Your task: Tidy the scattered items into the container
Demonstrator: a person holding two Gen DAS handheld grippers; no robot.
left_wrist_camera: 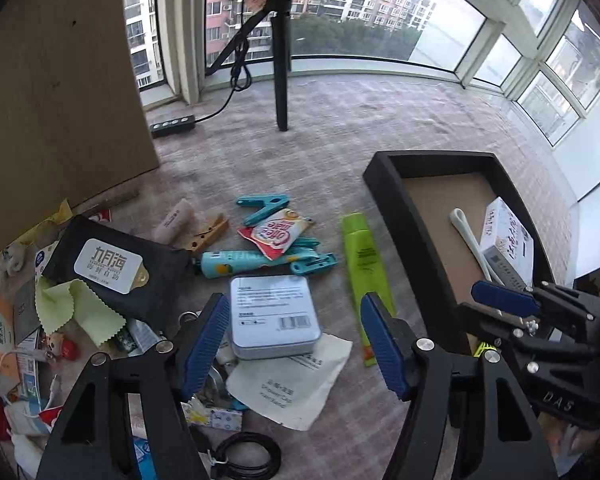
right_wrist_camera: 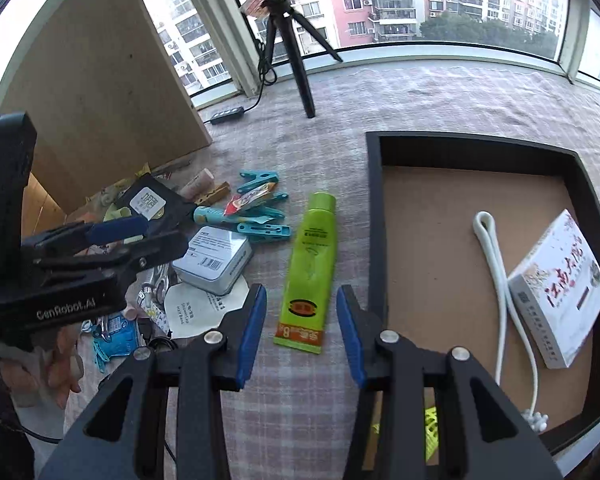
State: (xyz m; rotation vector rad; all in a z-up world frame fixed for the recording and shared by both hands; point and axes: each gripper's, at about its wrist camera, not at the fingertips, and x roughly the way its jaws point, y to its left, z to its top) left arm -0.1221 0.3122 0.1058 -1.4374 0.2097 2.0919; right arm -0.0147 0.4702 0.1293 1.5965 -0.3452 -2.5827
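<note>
A black tray (right_wrist_camera: 374,216) with a brown floor holds a white book (right_wrist_camera: 560,288) and a white cord (right_wrist_camera: 500,276); the tray also shows in the left wrist view (left_wrist_camera: 392,200). A green tube (right_wrist_camera: 310,268) lies on the cloth left of the tray. My right gripper (right_wrist_camera: 301,330) is open and empty, its fingers on either side of the tube's lower end, above it. My left gripper (left_wrist_camera: 296,344) is open and empty over a silver tin (left_wrist_camera: 274,316). The green tube (left_wrist_camera: 366,268) lies right of the tin.
Scattered on the cloth: a black wipes pack (left_wrist_camera: 112,268), teal clips (left_wrist_camera: 264,206), a snack sachet (left_wrist_camera: 276,234), a green cloth (left_wrist_camera: 76,308), a black cable coil (left_wrist_camera: 248,456). A cardboard box (left_wrist_camera: 56,92), a tripod (left_wrist_camera: 280,60) and a power strip (left_wrist_camera: 172,124) stand behind.
</note>
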